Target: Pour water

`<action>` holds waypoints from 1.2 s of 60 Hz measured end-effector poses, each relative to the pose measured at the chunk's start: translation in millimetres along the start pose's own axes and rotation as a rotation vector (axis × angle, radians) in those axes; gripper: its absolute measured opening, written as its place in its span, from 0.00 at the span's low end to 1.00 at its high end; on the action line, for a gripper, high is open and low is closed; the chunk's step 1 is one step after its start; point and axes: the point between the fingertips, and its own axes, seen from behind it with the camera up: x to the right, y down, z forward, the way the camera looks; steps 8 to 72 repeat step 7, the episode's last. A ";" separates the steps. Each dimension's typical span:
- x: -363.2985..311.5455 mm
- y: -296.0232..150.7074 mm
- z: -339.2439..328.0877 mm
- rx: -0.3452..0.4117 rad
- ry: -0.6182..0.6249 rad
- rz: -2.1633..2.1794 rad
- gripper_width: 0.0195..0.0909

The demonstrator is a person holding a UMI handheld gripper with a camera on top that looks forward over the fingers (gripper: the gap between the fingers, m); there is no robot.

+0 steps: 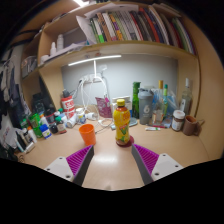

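Jaws released, we note: gripper (113, 160) holds nothing; bottle (122, 123) stands ahead at twelve o'clock, orange cup (87, 134) at eleven.

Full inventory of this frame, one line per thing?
Bottle: 1, yellow drink, green cap, on desk just ahead of the fingers.
Cup: 1, orange, left of the bottle.
Desk: 1, light wood.
Other bottles and jars: many, mixed colours, along the back of the desk; count unclear.
Books: a row, mixed colours, on shelf above.
Lamp: 1, white light strip, under the shelf.
Gripper: 1, purple pads, open, holding nothing.
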 end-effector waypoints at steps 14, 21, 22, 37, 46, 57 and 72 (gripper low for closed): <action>-27.6 -6.0 -64.9 0.011 -0.001 0.022 0.90; -27.6 -6.0 -64.9 0.011 -0.001 0.022 0.90; -27.6 -6.0 -64.9 0.011 -0.001 0.022 0.90; -27.6 -6.0 -64.9 0.011 -0.001 0.022 0.90; -27.6 -6.0 -64.9 0.011 -0.001 0.022 0.90; -27.6 -6.0 -64.9 0.011 -0.001 0.022 0.90; -27.6 -6.0 -64.9 0.011 -0.001 0.022 0.90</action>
